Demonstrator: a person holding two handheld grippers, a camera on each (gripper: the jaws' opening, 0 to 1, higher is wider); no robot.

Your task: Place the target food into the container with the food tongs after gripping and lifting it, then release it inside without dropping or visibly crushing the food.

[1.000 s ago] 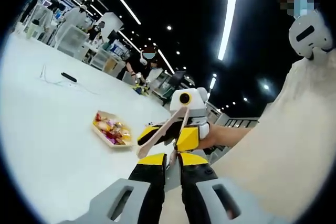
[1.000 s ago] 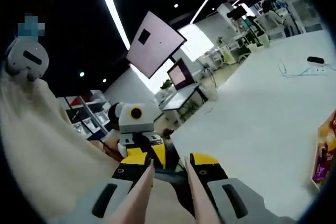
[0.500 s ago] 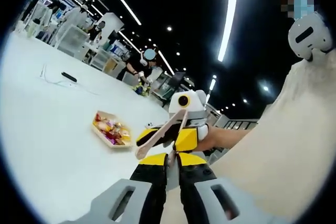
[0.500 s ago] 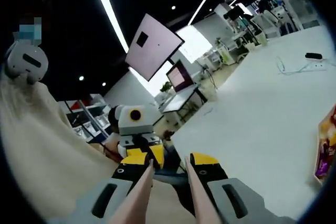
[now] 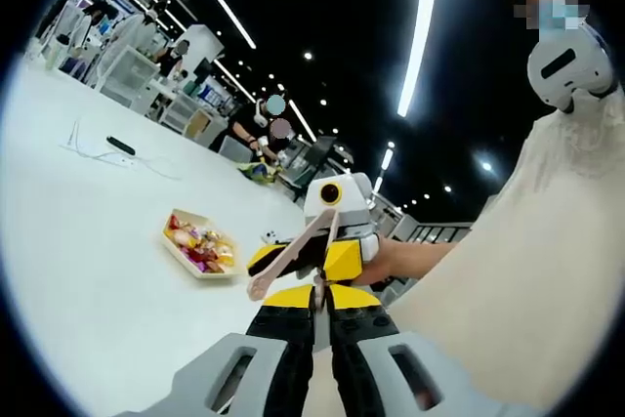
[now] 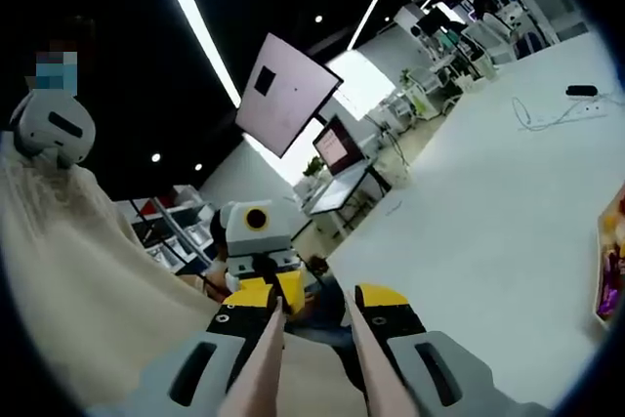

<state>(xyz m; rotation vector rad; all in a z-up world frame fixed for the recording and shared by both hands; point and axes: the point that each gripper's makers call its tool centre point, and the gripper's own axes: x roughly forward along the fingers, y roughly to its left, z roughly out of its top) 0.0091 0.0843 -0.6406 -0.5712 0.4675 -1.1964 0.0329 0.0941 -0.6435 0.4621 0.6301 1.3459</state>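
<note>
Room: large hall, dark ceiling with long light strips; desks, shelving and people well beyond the counter.
Counter [image 5: 88, 271]: broad, white, mostly bare; a cable and a dark device lie on it far behind the tray.
Tray [image 5: 177, 249]: shallow, pale-rimmed, on the counter, well apart from both hand-held grippers; its edge also shows at the right margin of the right gripper view.
Target food [image 5: 198, 244]: mixed small coloured pieces heaped in the tray; too small to tell which piece is the target.
Container: cannot pick one out.
Right hand-held gripper [image 5: 311, 266]: clenched on the food tongs [image 5: 285, 259]; tong tips point toward the tray but are short of it.
Left hand-held gripper [image 5: 313, 321]: jaws nearly together, nothing between them.
Handling (judgement): pieces look light, small, possibly wrapped and slippery; likely soft. Take one piece across its middle with the tong tips, light squeeze only.
Progress (judgement): food not yet gripped.
</note>
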